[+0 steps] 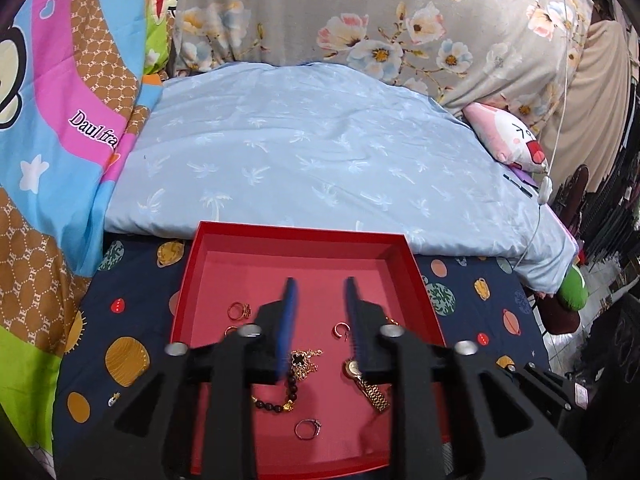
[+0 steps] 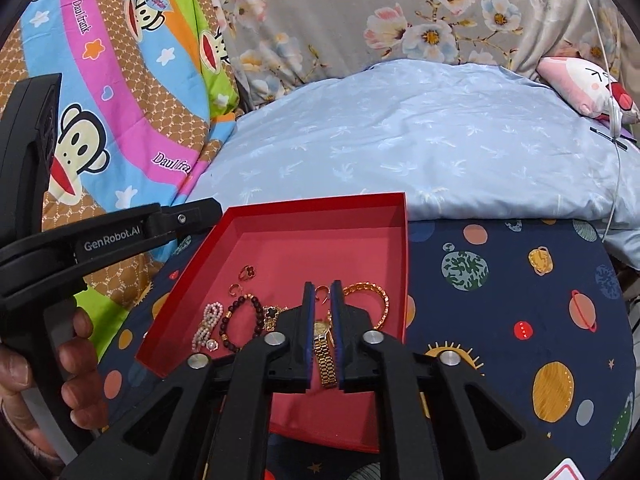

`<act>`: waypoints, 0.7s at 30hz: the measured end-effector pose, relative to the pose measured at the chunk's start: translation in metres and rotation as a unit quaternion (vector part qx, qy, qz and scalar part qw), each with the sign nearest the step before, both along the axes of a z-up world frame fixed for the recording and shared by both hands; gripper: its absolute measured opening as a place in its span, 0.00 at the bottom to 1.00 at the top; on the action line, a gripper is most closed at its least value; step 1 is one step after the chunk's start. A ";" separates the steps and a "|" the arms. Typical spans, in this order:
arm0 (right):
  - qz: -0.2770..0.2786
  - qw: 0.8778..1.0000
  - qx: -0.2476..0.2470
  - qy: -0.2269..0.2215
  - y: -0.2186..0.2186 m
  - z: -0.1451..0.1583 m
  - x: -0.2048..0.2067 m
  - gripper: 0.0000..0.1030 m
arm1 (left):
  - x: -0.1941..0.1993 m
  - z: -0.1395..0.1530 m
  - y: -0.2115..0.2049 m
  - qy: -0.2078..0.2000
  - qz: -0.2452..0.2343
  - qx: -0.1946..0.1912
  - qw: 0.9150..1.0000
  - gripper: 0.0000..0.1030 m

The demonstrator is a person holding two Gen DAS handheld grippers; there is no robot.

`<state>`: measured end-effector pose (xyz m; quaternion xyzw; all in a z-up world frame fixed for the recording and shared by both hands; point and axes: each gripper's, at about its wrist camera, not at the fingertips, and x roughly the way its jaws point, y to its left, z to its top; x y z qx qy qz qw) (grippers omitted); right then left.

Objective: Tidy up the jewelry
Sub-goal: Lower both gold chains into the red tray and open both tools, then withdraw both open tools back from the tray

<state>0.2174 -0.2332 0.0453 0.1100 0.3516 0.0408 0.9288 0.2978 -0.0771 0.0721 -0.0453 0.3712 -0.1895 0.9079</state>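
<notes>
A red tray (image 1: 384, 248) (image 2: 280, 204) on the bed holds jewelry. In the left wrist view my left gripper (image 1: 320, 292) is open and empty above the tray floor, over a black clover necklace (image 1: 302, 360), a dark bead bracelet (image 1: 280, 400), a gold watch (image 1: 366, 384) and rings (image 1: 239, 310) (image 1: 307, 429). In the right wrist view my right gripper (image 2: 322, 294) has its jaws narrowly apart astride the gold watch (image 2: 323, 350); whether the pads touch it is unclear. A pearl piece (image 2: 206, 326), bead bracelet (image 2: 240, 322) and gold chain bracelet (image 2: 370, 294) lie nearby.
The tray sits on a navy planet-print sheet (image 2: 500, 300). A light blue pillow (image 1: 300, 152) lies behind it, with a cartoon blanket (image 1: 60, 120) to the left and a pink plush (image 1: 508, 136) at the right. The left gripper's body (image 2: 112, 236) reaches in from the left.
</notes>
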 end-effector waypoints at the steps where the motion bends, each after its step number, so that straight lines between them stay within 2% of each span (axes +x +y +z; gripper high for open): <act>1: -0.003 1.000 0.000 -0.002 -0.001 0.001 -0.001 0.15 | -0.001 0.002 0.002 -0.005 0.009 -0.001 1.000 0.42; 3: -0.006 1.000 0.001 -0.006 -0.003 0.002 -0.003 0.21 | -0.002 0.005 0.004 -0.013 0.018 0.001 1.000 0.54; 14: -0.025 0.999 0.011 -0.025 -0.011 0.019 -0.033 0.26 | -0.033 0.016 0.001 -0.039 0.022 0.037 0.998 0.56; 16: -0.029 0.999 0.015 -0.024 -0.012 0.020 -0.039 0.29 | -0.041 0.015 0.001 -0.036 0.022 0.041 0.998 0.57; 18: -0.038 0.999 0.014 -0.022 -0.012 0.020 -0.047 0.39 | -0.048 0.014 0.000 -0.032 0.022 0.043 0.998 0.65; 21: -0.047 0.999 0.012 -0.022 -0.012 0.021 -0.059 0.44 | -0.063 0.016 0.000 -0.034 0.024 0.048 0.998 0.70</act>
